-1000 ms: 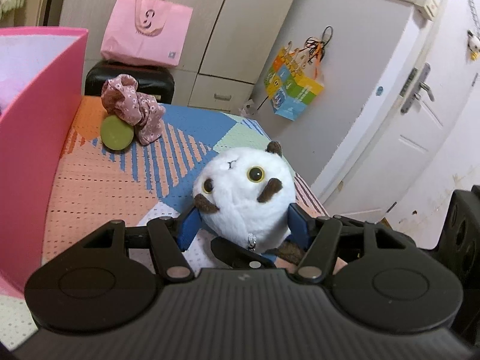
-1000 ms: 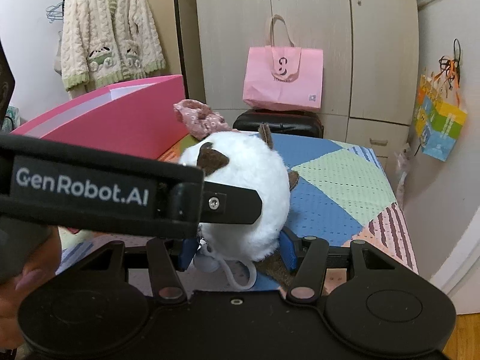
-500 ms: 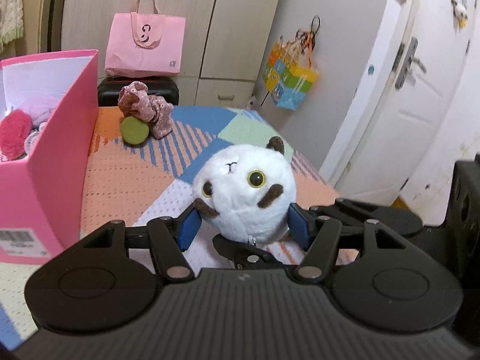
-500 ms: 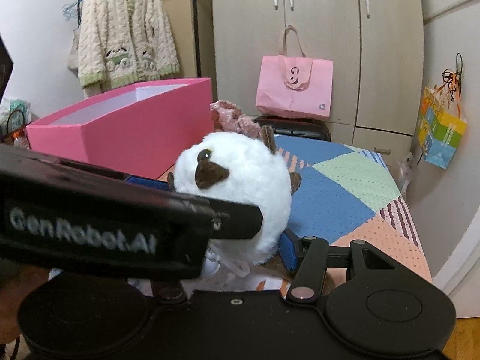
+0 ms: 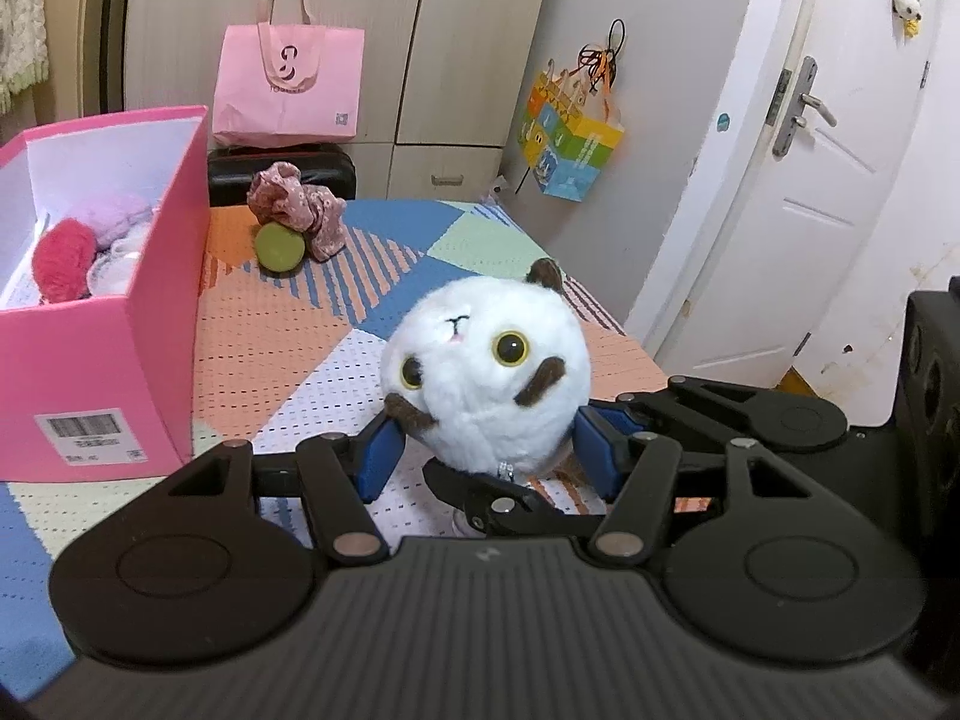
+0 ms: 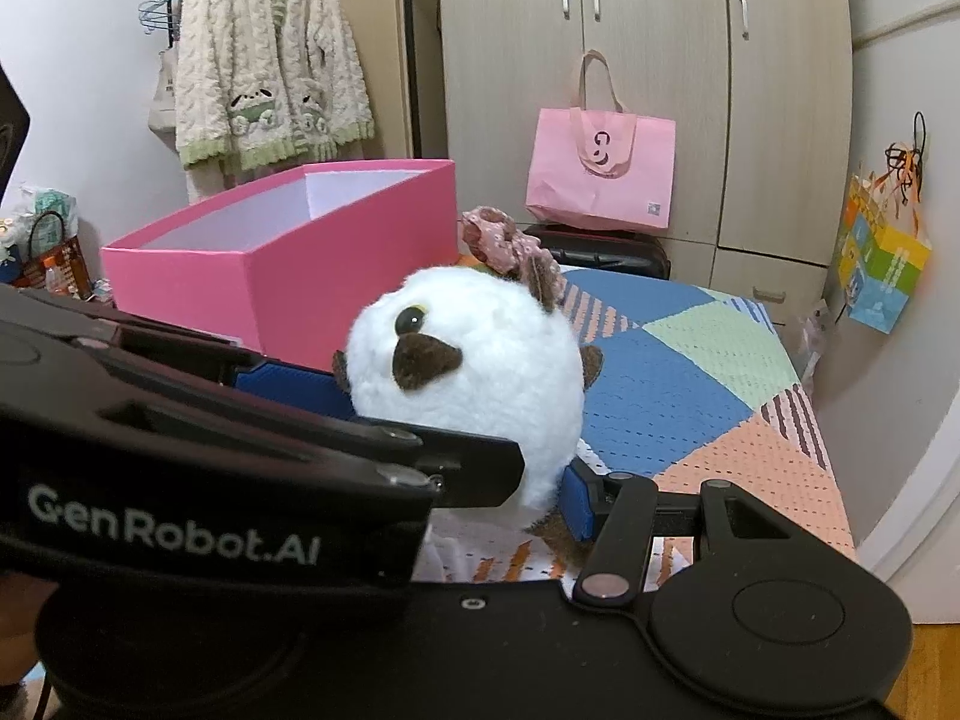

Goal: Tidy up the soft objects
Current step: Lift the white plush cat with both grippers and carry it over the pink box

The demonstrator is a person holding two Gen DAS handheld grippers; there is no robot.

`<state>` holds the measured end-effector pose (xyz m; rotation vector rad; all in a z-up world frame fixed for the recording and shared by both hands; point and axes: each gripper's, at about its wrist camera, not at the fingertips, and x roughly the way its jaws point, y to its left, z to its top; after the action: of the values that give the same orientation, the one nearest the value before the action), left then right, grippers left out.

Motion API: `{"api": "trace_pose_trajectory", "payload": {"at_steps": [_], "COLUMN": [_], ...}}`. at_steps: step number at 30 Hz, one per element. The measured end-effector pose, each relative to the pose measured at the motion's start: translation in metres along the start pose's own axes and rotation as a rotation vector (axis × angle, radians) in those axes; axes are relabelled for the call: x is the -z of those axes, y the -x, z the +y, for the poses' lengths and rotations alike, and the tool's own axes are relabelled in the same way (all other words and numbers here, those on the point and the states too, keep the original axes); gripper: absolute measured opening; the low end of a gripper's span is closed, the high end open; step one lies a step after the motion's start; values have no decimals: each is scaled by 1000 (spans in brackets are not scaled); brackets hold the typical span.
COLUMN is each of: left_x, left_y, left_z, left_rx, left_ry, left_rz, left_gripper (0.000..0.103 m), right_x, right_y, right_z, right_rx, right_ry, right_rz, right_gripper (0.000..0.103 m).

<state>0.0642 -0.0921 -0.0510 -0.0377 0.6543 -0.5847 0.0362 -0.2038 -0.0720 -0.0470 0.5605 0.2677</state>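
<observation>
Patchwork tabletop (image 5: 288, 330) lies bare centre-frame; left gripper (image 5: 486, 450) fingers pinch the plush (image 5: 486, 378). Right gripper (image 6: 516, 498) fingers half hidden, grip unclear.

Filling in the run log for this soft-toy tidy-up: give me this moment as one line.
left claw: shut on white plush | right claw: at plush, grip unclear | plush: above mat, outside pink box | scrunchie, green ball: on mat
</observation>
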Motion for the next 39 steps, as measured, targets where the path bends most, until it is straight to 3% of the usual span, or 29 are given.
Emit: {"api": "trace_pose_trajectory", "payload": {"at_steps": [14, 22, 39], "left_x": [7, 5, -45], "left_y": [55, 96, 138], "left_z": [3, 11, 64], "left_rx": [-31, -106, -205], "left_ry": [-5, -25, -13], "left_rz": [-56, -122, -278], "left_gripper": [60, 60, 61], "right_x": [-10, -26, -101], "right_y": [29, 39, 18], "right_z": [38, 65, 106], "right_rx": [-39, -120, -250], "right_ry": [65, 126, 194], "right_rz": [-23, -70, -203], "right_gripper": [61, 63, 63]}}
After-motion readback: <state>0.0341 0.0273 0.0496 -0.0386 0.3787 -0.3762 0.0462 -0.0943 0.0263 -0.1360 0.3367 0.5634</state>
